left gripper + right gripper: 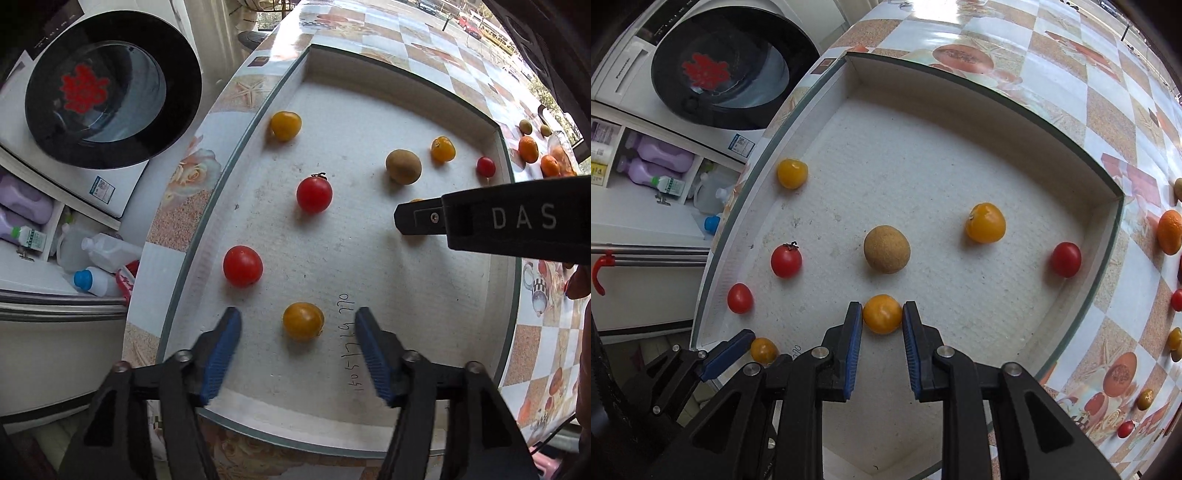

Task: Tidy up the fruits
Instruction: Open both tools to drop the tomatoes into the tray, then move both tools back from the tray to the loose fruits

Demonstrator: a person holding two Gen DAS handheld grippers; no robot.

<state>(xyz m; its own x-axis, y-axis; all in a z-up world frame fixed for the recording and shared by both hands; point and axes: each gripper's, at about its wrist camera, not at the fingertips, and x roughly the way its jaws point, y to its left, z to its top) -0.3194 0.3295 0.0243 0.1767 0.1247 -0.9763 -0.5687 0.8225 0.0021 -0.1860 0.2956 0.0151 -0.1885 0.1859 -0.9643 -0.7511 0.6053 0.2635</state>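
Yellow tomato (882,314) sat pinched between my right gripper (882,345) pads; left gripper (298,354) gaped wide, empty, over tray (1015,122).

I see blue ribbed pads (854,350) on my black right gripper (882,350), a round yellow-orange tomato (882,314) between them. The shallow white foam tray (923,155) holds red tomatoes (314,194), a tan-brown round fruit (887,249). The glossy tablecloth (1071,92) is checkered orange, white.
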